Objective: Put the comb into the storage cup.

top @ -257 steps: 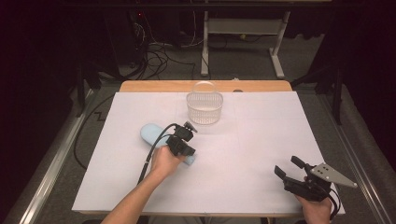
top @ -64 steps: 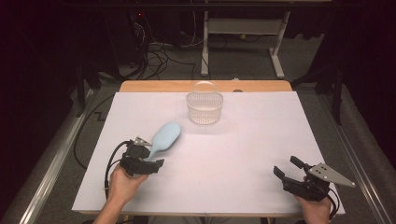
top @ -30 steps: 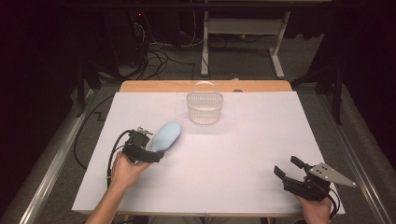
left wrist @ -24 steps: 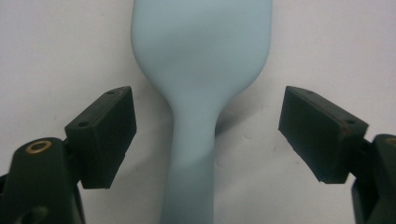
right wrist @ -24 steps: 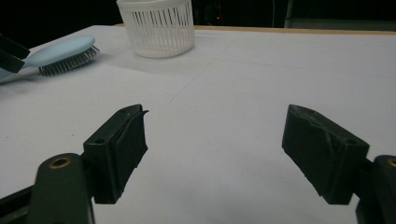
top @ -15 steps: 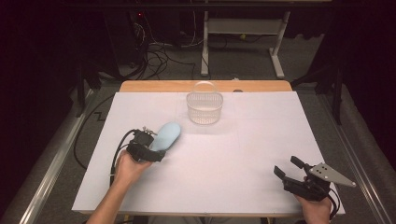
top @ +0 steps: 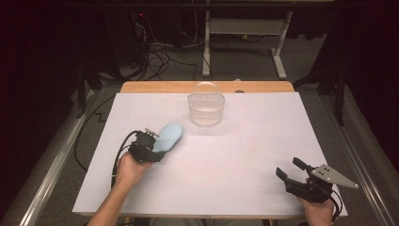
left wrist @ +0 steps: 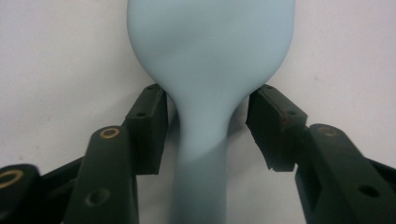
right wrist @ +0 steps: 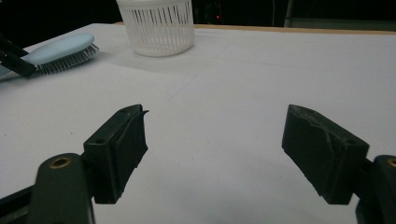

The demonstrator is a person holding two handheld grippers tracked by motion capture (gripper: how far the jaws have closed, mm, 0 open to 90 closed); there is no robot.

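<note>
The pale blue hairbrush (top: 168, 137) lies left of the table's (top: 263, 141) middle, its long axis running from the left gripper (left wrist: 208, 126) toward the far edge. Its handle is straddled by jaws that have just been closing, gaps remaining at both pads. The right gripper (right wrist: 215, 149) is held wide apart and empty near the right front corner, well away.

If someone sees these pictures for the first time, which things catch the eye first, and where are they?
The pale blue hairbrush lies left of the middle of the white table. The left tool straddles its handle and has just been closing, with a small gap visible on each side of the handle. A white slatted basket stands at the far middle, and the right tool rests wide open at the near right corner.
</note>
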